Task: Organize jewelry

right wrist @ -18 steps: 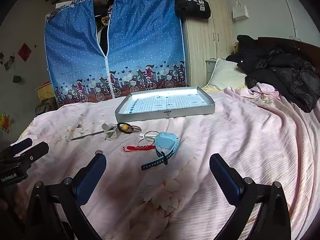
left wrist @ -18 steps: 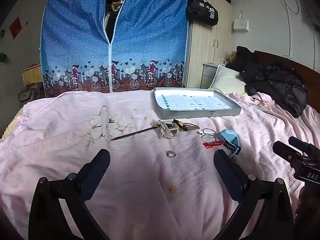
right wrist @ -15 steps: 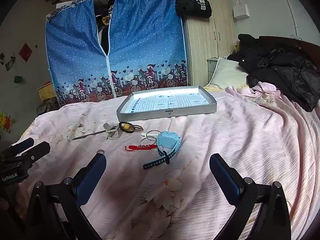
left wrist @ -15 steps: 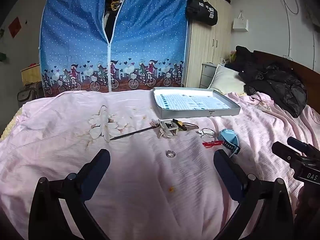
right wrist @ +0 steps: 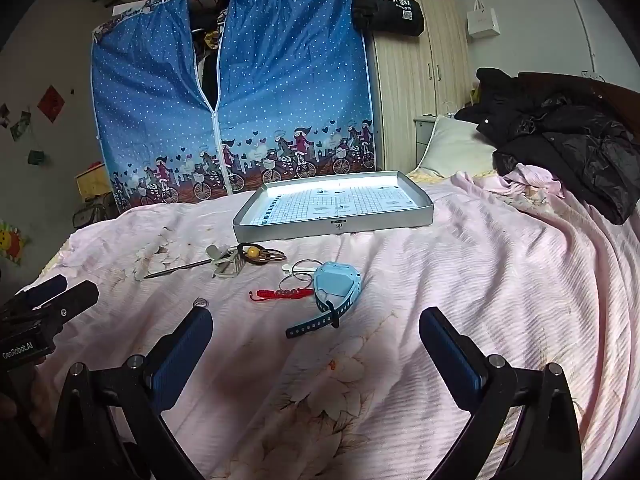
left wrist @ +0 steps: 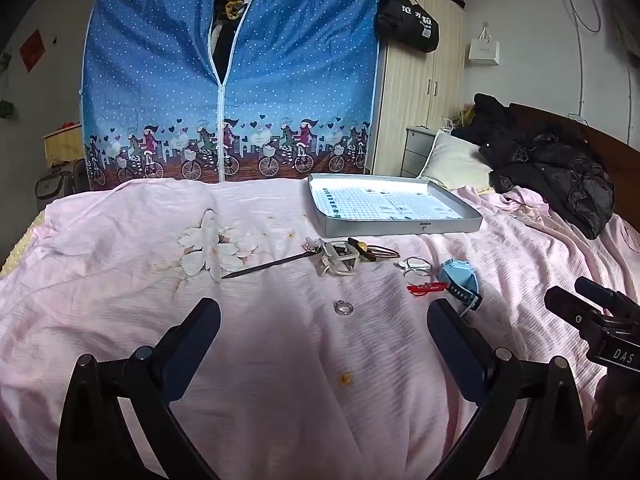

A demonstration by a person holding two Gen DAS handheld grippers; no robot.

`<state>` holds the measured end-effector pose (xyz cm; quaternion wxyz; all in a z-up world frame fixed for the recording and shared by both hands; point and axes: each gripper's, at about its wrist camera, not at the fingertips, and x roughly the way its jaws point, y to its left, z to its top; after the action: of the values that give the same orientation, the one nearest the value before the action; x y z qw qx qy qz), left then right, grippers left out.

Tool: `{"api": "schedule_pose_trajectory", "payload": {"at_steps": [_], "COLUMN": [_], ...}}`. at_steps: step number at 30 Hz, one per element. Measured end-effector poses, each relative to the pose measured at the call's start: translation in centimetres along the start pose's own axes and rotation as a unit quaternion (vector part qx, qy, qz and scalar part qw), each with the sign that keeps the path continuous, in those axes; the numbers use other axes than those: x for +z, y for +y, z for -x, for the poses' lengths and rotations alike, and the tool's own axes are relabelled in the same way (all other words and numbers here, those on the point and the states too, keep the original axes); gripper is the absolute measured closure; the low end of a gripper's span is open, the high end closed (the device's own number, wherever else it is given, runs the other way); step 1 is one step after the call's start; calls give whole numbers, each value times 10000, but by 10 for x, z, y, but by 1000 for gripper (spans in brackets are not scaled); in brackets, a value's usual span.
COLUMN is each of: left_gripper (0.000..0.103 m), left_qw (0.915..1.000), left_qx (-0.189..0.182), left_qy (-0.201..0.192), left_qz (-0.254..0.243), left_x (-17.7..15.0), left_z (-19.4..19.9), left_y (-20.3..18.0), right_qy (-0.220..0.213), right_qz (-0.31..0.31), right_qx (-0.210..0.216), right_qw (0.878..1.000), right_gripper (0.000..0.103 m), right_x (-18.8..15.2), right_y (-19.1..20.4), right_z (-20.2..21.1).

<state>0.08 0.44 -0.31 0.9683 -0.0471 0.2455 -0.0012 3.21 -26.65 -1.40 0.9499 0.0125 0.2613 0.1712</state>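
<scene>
- Both hands low over the bed point(left wrist: 280, 360), nothing picked up yet. Left gripper point(left wrist: 322, 334) released, fingers spread wide and empty; right gripper point(right wrist: 316, 340) the same.
- Jewelry lies loose on the pink cover in front of the grey tray point(right wrist: 400, 218), none of it inside.
- Small ring point(left wrist: 344, 307) sits alone, nearest my left fingers, just ahead of the gap between them.
- Blue watch point(right wrist: 336, 286) lies ahead of my right fingers, its strap trailing toward me; red bracelet point(right wrist: 280, 293) touches its left side, thin hoops point(right wrist: 300, 274) just behind.
- Hair ties, a clear clip and a dark hair stick point(left wrist: 266, 267) are bunched close below the tray wall.
- My guess: the watch goes first. Come down straight over the case, close across its narrow sides and keep off the bracelet.
- The cover is soft and creased; press lightly or I pinch cloth.
- The ring is flat; I expect it to slip.
</scene>
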Motion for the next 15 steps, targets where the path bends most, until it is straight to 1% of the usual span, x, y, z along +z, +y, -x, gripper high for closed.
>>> {"api": "schedule_pose_trajectory", "payload": {"at_steps": [15], "left_gripper": [2], "left_qw": [10000], "left_qx": [-11], "left_qy": [-2], "left_qz": [-48], "left_x": [0], "left_z": [0], "left_y": [-1], "right_qy": [-28], "right_qz": [-26], "right_qx": [-24], "right_qw": [10000], "right_gripper": [0], "right_x": [1], "right_y": [-2], "right_z": [2]}}
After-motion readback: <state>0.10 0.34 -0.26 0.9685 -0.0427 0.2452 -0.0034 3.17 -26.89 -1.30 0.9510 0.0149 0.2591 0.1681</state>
